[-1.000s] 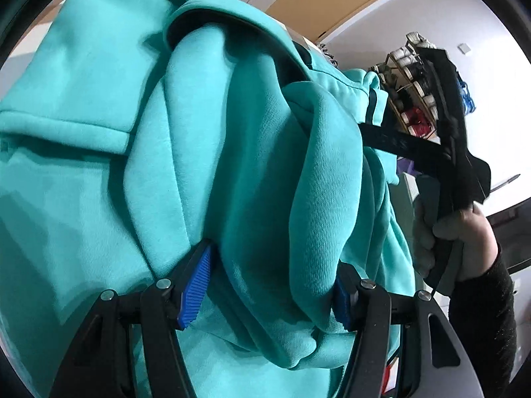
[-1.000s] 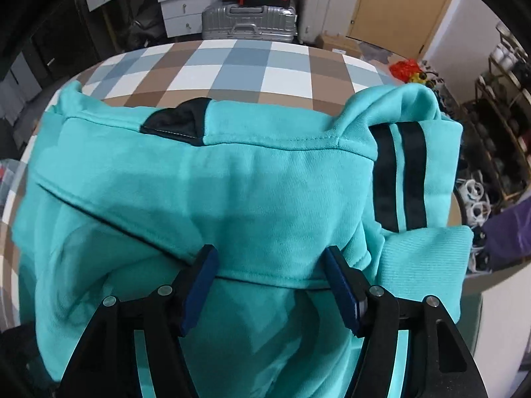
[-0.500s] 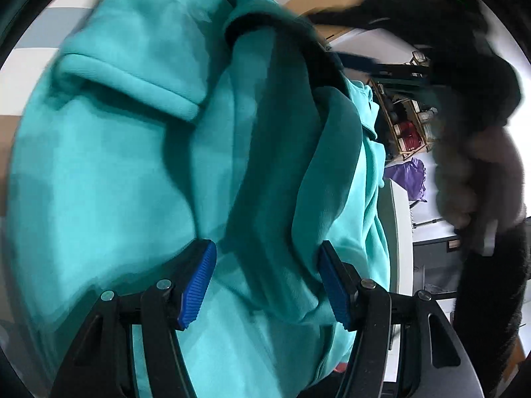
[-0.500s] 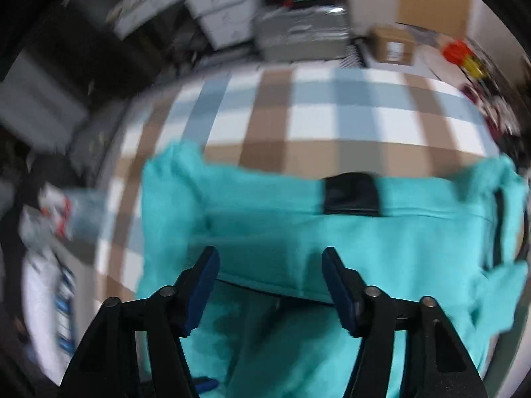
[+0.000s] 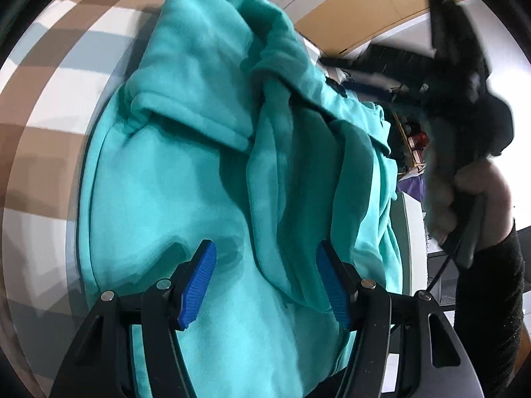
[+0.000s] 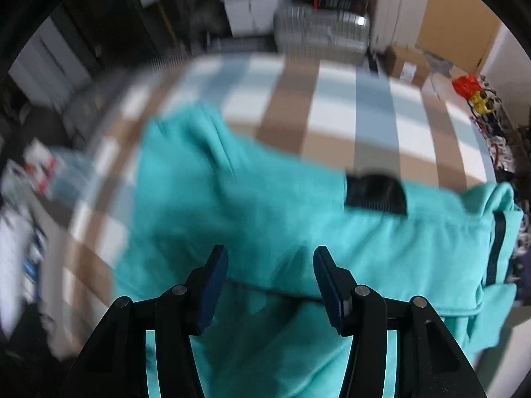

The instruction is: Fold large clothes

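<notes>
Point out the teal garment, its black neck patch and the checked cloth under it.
teal garment [image 5: 186, 199], left wrist view, flat body panel.
black neck patch [image 6: 376, 194], right wrist view, patch centre.
checked cloth [image 6: 335, 112], right wrist view, bare white square.

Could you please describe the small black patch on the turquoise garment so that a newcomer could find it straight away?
Start from the checked tablecloth and the turquoise garment lying on it. Along the garment's far folded edge, towards the right, sits the small black patch. It is a squat dark rectangle, unlike the thin black stripe near the garment's right end.
</notes>
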### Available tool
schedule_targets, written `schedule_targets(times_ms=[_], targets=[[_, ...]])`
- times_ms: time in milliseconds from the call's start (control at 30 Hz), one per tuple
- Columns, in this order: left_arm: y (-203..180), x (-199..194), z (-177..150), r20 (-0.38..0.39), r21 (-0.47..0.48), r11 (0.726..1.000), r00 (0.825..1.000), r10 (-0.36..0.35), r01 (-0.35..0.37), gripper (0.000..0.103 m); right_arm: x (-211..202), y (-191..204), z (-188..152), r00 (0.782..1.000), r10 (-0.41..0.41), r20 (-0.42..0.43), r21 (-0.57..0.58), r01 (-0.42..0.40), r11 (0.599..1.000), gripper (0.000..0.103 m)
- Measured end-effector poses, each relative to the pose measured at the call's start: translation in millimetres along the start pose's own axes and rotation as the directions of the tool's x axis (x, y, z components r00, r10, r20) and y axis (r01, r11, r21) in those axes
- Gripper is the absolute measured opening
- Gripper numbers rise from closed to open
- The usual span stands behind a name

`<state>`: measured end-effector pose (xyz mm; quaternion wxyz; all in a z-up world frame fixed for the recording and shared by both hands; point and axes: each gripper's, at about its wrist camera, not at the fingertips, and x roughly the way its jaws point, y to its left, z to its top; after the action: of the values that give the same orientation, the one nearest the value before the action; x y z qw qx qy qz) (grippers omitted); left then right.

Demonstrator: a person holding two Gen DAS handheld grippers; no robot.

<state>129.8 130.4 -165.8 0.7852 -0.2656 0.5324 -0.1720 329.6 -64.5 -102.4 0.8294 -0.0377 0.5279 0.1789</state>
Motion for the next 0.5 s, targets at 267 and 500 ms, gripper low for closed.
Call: schedule_targets(times_ms=[267,500], targets=[[13.9,-10.0,1.4,0.019,-0.064,0.998,1.000,0.011,-0.010,0.057,71.9,22.0,-10.8,0.977,-0.128,-0.172,-0.086,0.115,0.990,0.060],[23.4,-15.6,0.3,0.031,-0.044,0.998,0.998,0.048,-0.047,0.057,11.8,25.8,57.7,1.000,-0.018,0.018,0.029,0.018,0.999,0.064]])
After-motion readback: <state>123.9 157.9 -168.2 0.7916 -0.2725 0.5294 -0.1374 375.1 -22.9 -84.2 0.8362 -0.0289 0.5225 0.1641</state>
